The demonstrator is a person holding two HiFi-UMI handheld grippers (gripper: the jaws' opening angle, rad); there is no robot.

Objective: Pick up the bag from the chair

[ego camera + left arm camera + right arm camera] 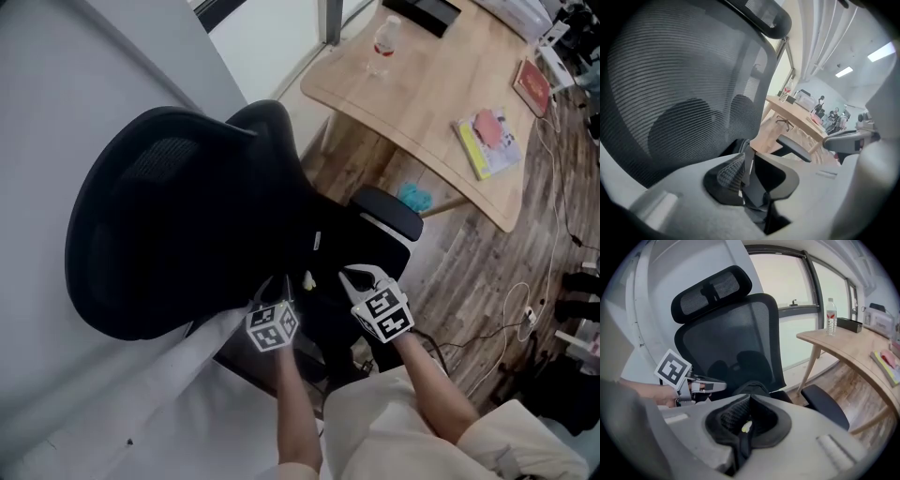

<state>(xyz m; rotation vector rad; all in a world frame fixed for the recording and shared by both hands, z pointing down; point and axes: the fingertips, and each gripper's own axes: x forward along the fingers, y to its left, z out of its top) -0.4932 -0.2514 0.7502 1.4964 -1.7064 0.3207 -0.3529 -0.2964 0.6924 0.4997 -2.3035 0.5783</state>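
The black bag (326,274) lies on the seat of a black mesh office chair (178,216) and is hard to tell from the seat. Both grippers are down at it, side by side. My left gripper (284,287) is shut on a black strap (749,165) of the bag, in front of the chair's backrest (679,84). My right gripper (352,279) is shut on black strap material (740,446) with a small yellow bit at the jaws. Behind the right jaws shows the bag's dark bulk (752,389). The left gripper (701,386) is also seen in the right gripper view.
A wooden desk (441,103) stands to the right with a water bottle (384,42), books (487,141) and a red book (532,86). The chair's armrest (389,211) juts out beside the right gripper. Cables (525,309) lie on the wood floor. A white wall is on the left.
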